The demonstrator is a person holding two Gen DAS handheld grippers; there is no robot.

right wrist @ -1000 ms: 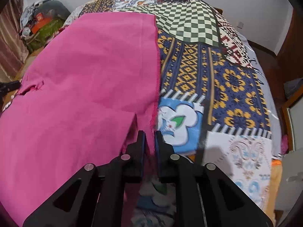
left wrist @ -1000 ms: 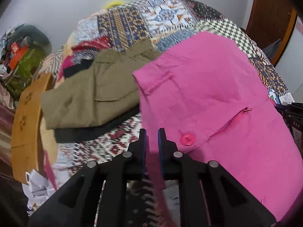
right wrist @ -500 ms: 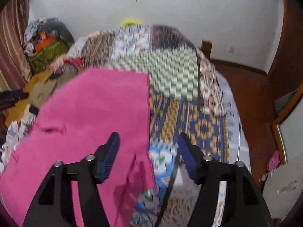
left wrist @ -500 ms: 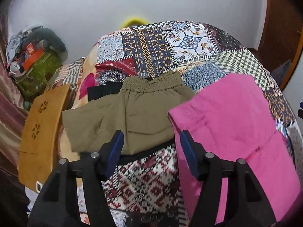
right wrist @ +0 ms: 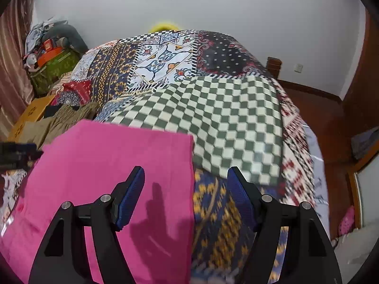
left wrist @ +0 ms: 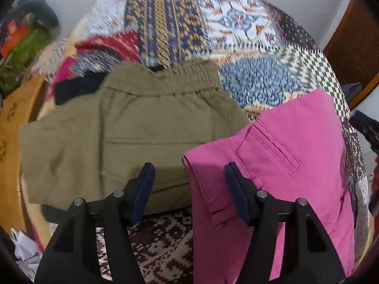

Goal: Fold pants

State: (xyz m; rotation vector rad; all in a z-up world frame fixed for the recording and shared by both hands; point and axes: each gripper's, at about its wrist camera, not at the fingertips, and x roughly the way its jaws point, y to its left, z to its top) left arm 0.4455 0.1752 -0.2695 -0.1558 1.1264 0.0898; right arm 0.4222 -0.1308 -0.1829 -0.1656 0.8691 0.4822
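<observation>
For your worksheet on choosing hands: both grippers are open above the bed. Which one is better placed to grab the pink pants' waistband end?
Probably the left gripper: the pink pants' waistband corner and pocket lie right under it. The right gripper hangs over the plain opposite edge.

Left tool (left wrist: 189,175): a second ago pads pinched together on edge of pink pants (left wrist: 284,165); jaws since opened wide, nothing between pads. Fabric let go; pants lie flat on bed (left wrist: 255,87), waistband corner below gap. Olive shorts (left wrist: 132,127) were far left in left wrist view, now fill its centre.

Right tool (right wrist: 186,182): also clamped on pink hem a second ago; jaws just opening, last half second too, pads clear of cloth. Pink pants now folded, straight edge across right wrist view; far wall shows.
</observation>
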